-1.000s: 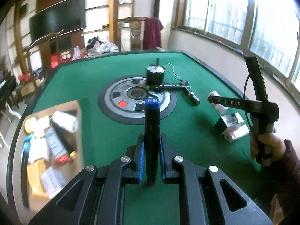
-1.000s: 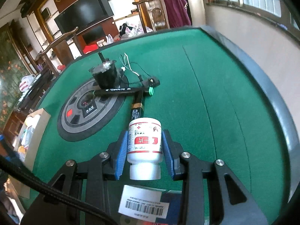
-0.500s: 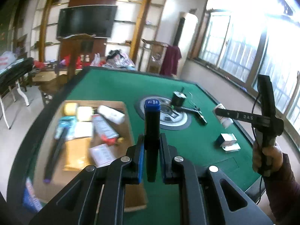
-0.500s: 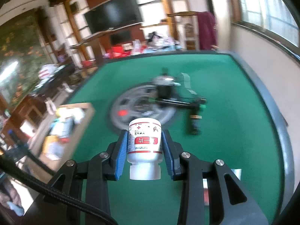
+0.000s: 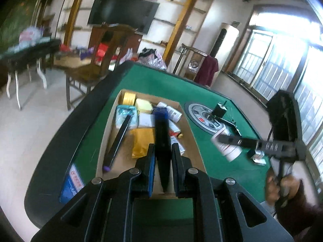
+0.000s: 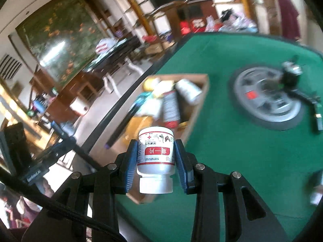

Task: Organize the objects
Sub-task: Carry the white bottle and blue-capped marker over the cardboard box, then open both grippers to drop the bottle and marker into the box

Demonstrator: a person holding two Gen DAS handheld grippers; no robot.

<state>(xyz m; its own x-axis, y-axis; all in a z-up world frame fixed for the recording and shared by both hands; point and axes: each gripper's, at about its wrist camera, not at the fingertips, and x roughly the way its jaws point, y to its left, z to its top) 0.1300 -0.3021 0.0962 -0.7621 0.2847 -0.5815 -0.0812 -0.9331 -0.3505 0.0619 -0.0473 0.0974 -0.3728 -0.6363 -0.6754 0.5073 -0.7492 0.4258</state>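
Your left gripper [image 5: 163, 161] is clamped tight on a slim black bar with a blue cap [image 5: 161, 139], held upright over the cardboard box [image 5: 194, 141] on the green table [image 5: 161, 84]. Your right gripper [image 6: 155, 161] grips a white medicine bottle [image 6: 155, 153], cap toward you, its 2 blue pads [image 6: 131, 161] pressing its sides, above the table beside the box's near corner.
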